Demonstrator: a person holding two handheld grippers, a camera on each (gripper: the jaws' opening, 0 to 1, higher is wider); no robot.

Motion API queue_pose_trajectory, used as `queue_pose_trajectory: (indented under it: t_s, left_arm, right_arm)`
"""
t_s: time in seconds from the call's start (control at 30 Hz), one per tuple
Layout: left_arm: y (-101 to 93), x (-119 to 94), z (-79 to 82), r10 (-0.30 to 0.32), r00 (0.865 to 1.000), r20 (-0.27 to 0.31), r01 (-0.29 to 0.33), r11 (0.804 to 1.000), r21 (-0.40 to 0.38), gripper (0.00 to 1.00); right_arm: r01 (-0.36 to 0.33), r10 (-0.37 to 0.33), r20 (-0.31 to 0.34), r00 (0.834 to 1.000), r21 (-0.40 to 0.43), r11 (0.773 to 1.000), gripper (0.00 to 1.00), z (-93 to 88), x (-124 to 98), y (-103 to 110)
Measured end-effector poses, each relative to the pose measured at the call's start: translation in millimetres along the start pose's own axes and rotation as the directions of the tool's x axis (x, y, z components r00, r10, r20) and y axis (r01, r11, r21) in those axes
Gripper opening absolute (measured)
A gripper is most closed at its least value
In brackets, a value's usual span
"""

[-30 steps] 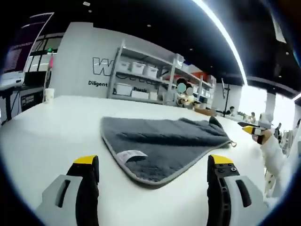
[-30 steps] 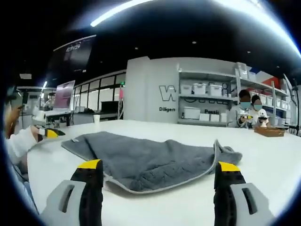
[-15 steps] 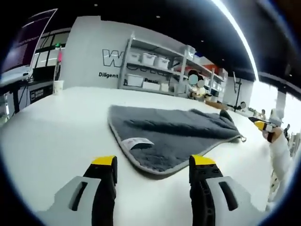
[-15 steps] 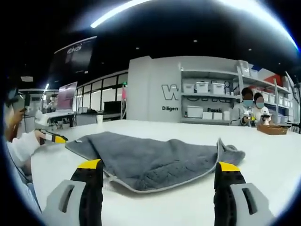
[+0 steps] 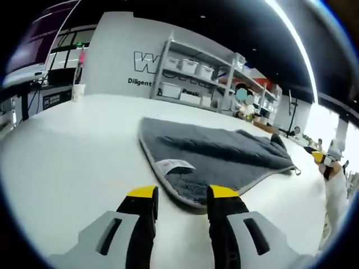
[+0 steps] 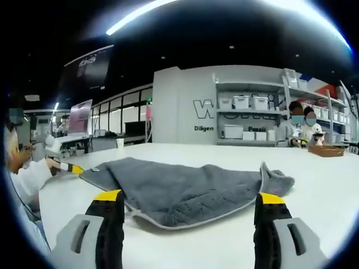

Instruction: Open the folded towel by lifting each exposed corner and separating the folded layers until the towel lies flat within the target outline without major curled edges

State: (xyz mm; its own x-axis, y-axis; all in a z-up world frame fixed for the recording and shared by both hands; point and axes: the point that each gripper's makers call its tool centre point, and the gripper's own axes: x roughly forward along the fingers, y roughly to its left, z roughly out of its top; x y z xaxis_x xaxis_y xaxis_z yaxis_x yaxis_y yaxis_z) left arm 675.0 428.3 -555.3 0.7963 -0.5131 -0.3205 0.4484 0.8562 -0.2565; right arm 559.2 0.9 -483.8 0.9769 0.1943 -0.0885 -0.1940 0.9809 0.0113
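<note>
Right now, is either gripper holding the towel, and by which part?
Nothing is held: the left gripper and right gripper are both short of the towel.

Two low, near views across one towel [image 5: 213, 159] [image 6: 179, 190], from opposite ends.

The towel [image 5: 213, 157] is seen as thick, fuzzy grey cloth edged with smoother pale binding; the table [image 5: 67, 151] is seen as smooth, matt white.

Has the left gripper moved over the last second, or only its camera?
Yes. The left gripper closed in on the grey towel's near hem, and its jaws narrowed to a small gap.
</note>
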Motion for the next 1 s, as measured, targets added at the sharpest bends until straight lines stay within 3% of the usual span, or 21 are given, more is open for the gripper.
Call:
queue_pose_trajectory:
  t_s: [0.2,0.33,0.67,1.0]
  left_arm:
    - [-5.9,3,-4.1,-0.015,1.0,-0.026,0.017,0.999,0.05,0.2]
    - [-16.3,3,-8.0,-0.075,0.996,-0.049,0.078,0.994,0.07,0.04]
    - [-6.9,-16,1.8,-0.069,0.996,-0.061,0.072,0.995,0.065,0.02]
    - [-1.0,-29,-12.0,-0.084,0.99,-0.109,0.087,0.996,0.021,0.02]
  right_arm:
    - [-0.002,0.002,0.001,1.0,0.005,1.0,0.96,0.5,0,-2]
    - [0.003,-0.003,0.0,1.0,0.006,1.0,0.95,0.5,-1,-3]
    - [0.009,-0.009,0.003,1.0,0.005,1.0,0.94,2.3,-2,-5]
    - [0.014,-0.014,-0.005,1.0,0.009,1.0,0.93,0.3,-3,-3]
